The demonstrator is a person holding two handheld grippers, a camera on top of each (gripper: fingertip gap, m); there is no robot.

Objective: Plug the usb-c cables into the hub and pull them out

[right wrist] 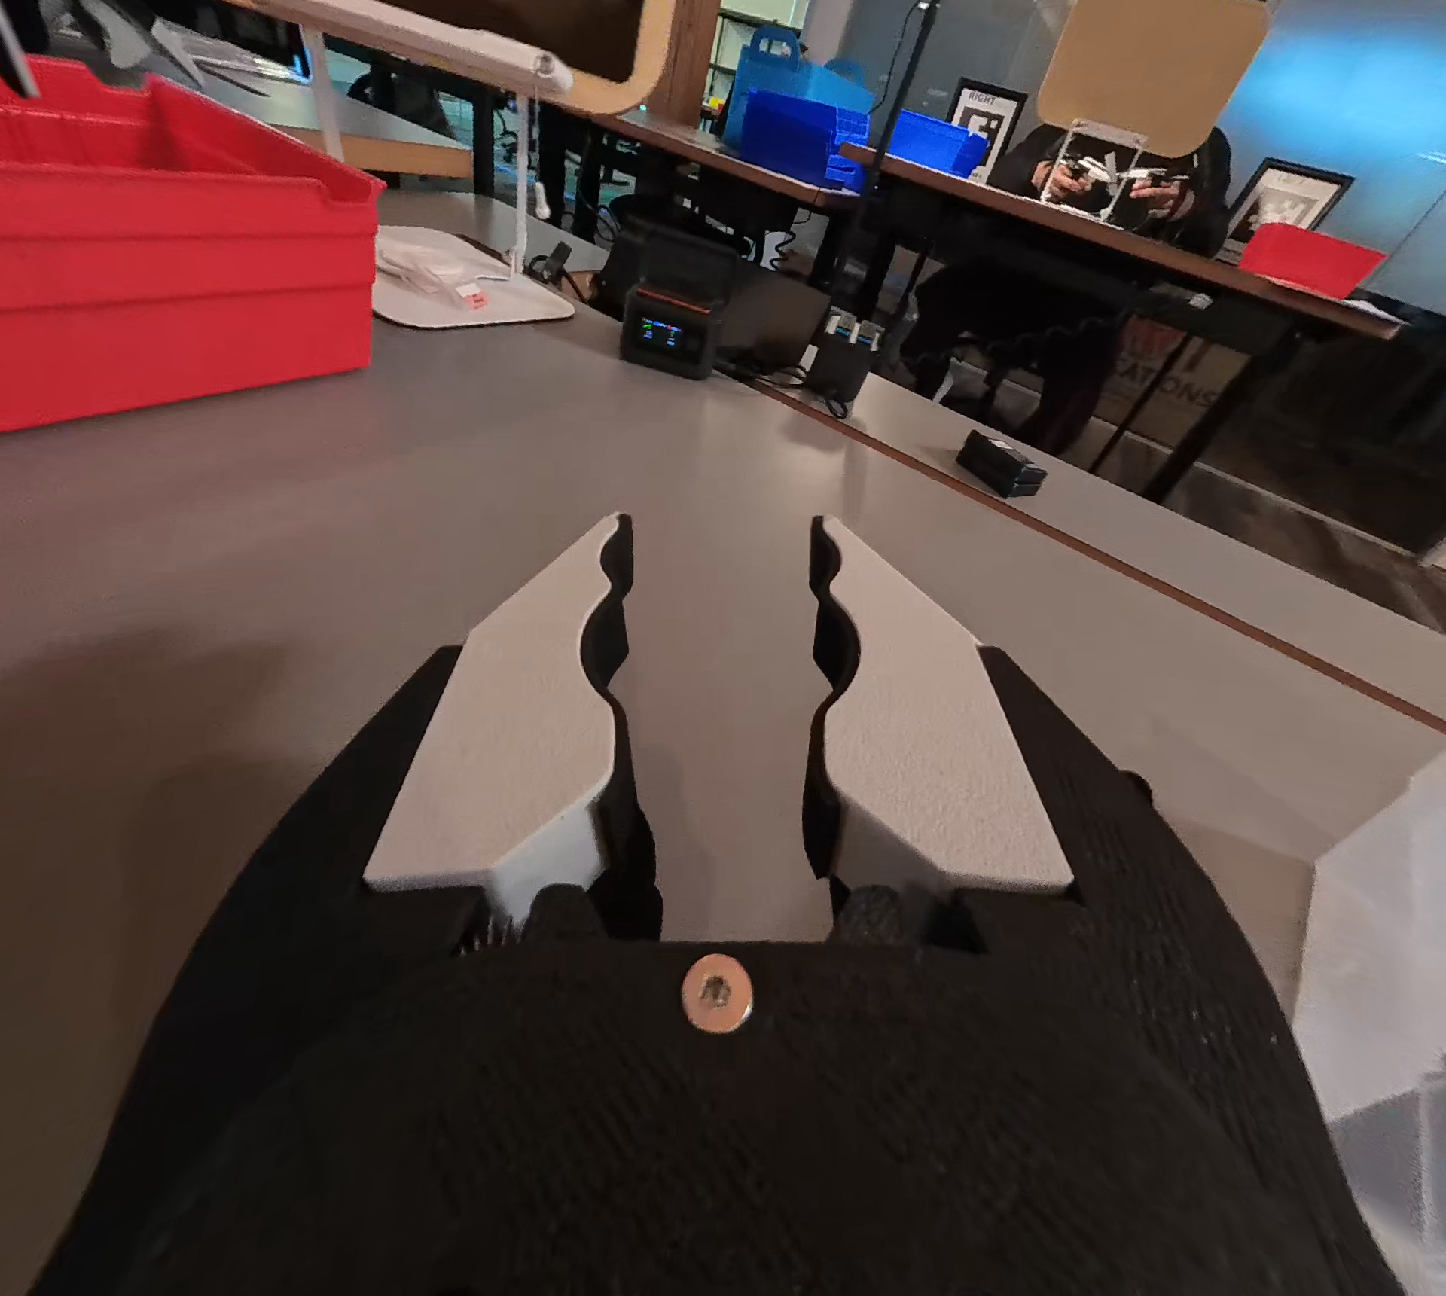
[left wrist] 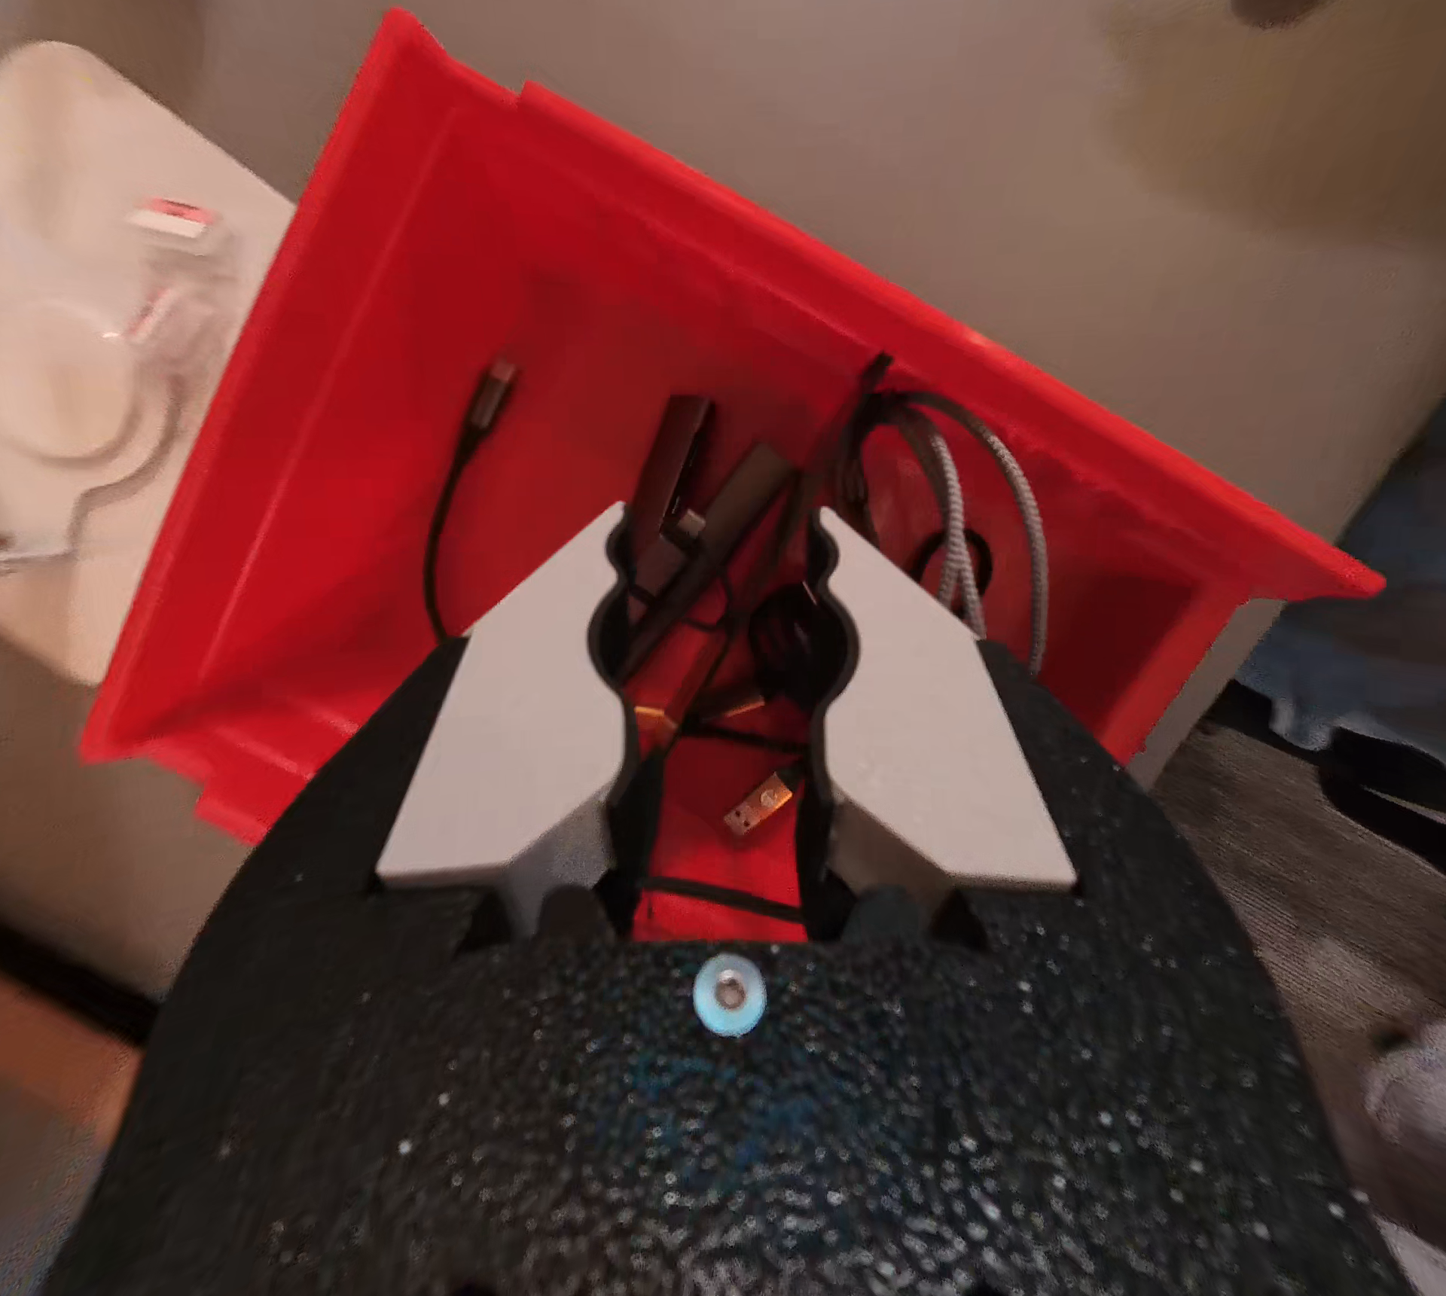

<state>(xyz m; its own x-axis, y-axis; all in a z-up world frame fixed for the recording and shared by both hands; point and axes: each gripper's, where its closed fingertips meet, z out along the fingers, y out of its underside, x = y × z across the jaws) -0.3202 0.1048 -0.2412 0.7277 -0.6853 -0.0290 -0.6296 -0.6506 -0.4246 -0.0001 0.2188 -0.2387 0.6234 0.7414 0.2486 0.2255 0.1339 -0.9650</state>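
In the left wrist view my left gripper (left wrist: 720,515) is open and empty, held over a red bin (left wrist: 438,288). Inside the bin lie two dark grey hubs (left wrist: 673,468), a black cable with a grey usb-c plug (left wrist: 494,390) at the left, a grey braided cable (left wrist: 1017,515) at the right, and orange-tipped plugs (left wrist: 763,801) lower down. The hubs show between my fingertips, below them. In the right wrist view my right gripper (right wrist: 718,523) is open and empty, low over the grey table (right wrist: 469,476). The red bin (right wrist: 180,257) stands at its far left.
A white tray with a clear packet (right wrist: 462,288) lies beside the bin. A small black device with a lit screen (right wrist: 665,331) and a black block (right wrist: 1001,460) sit near the table's far edge. A white box (right wrist: 1377,945) is at the right. A person works at another table behind. There is about 35 centimeters between the tips of the two grippers.
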